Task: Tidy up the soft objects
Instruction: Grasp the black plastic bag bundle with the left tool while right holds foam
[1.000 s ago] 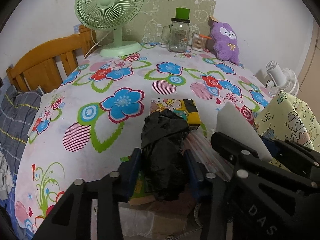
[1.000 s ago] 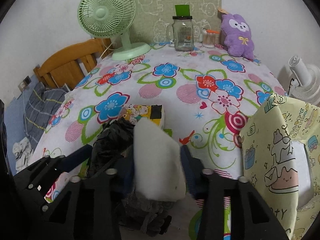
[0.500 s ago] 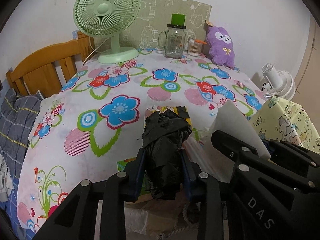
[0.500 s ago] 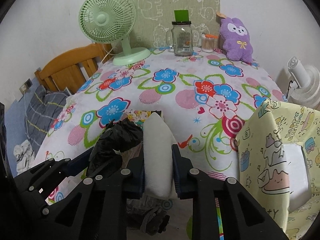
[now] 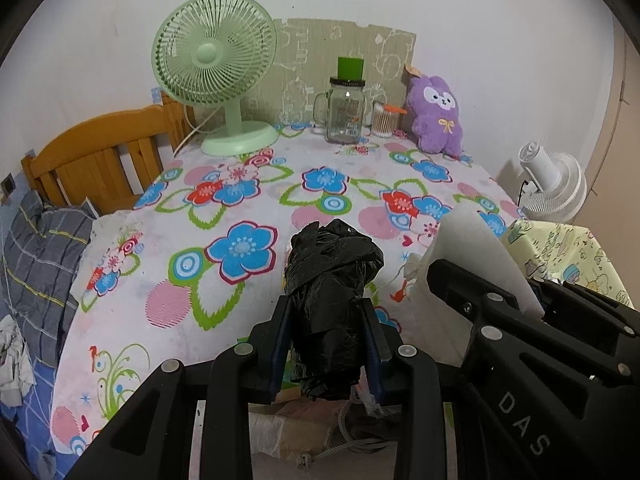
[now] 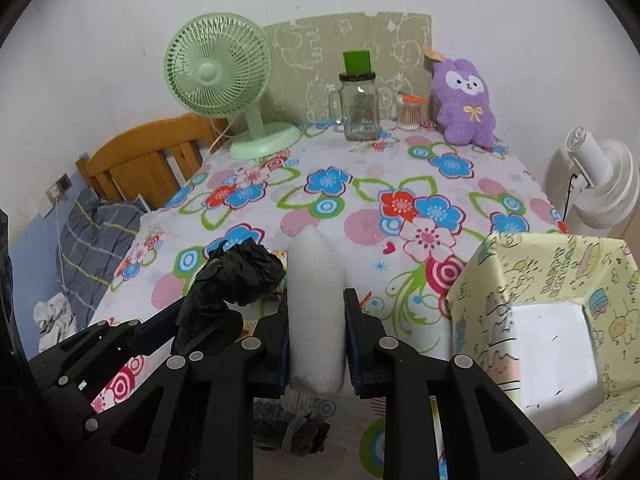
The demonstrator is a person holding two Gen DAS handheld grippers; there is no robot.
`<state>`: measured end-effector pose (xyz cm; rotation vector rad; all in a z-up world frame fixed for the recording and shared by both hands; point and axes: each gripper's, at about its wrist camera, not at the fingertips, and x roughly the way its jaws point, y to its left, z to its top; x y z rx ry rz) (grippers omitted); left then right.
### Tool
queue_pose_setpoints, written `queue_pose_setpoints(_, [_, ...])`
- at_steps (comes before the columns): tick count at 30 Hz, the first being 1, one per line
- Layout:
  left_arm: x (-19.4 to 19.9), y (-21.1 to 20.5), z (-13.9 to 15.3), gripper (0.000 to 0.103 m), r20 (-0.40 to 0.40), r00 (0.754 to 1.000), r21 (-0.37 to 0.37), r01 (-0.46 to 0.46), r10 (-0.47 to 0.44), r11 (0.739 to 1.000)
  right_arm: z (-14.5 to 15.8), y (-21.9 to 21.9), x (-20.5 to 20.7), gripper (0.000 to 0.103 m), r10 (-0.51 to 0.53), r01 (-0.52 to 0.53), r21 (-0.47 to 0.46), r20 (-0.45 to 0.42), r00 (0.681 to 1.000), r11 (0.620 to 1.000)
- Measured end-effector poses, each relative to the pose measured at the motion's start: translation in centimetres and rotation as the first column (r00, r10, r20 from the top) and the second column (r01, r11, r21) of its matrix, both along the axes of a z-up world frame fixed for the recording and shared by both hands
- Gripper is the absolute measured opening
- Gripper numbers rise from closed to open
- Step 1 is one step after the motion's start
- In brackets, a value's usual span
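Step in hand: both soft things are gripped and held up off the counter [image 6: 360, 208]; this looks like the carry stage, with nothing set down yet.
Left claw [image 5: 326, 344]: clamped on a crumpled black plastic bag [image 5: 332, 280], which bulges out above the pads.
Right claw [image 6: 316, 336]: pressed together on a white foam piece [image 6: 316, 292], squeezed narrow between the pads and standing upright.
Where they are: over the near edge of the flowered counter, side by side, the bag just left of the foam.
Likely target: the yellow cartoon-print box [image 6: 560, 320] at the right, with a white opening facing this way; that is my guess.
Next move calls for: swinging right toward the box, keeping both grips firm, since bag and foam could slip.
Far end: green fan [image 5: 218, 68], glass jar [image 5: 344, 112], purple plush [image 5: 438, 116], well apart from the claws.
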<state>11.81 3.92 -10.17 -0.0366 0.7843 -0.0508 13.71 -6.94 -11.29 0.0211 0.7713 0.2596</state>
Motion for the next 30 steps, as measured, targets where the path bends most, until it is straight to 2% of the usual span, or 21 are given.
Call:
queue_pose_setpoints(17, [-2.6,-1.7,4.3,0.032,0.103,0.995,0.002,0.0,0.0,1.0,4.6,-2.1,-2.9,0.026,-0.007,0.006,0.013,0.096,0.995,1.0])
queue_pose_setpoints(30, [-4.0,-3.6,6.1,0.032,0.136,0.991,0.012,0.012,-0.013,1.0,6.6,-4.0,-4.4,0.026,-0.015,0.012,0.025,0.134,0.991,1.0])
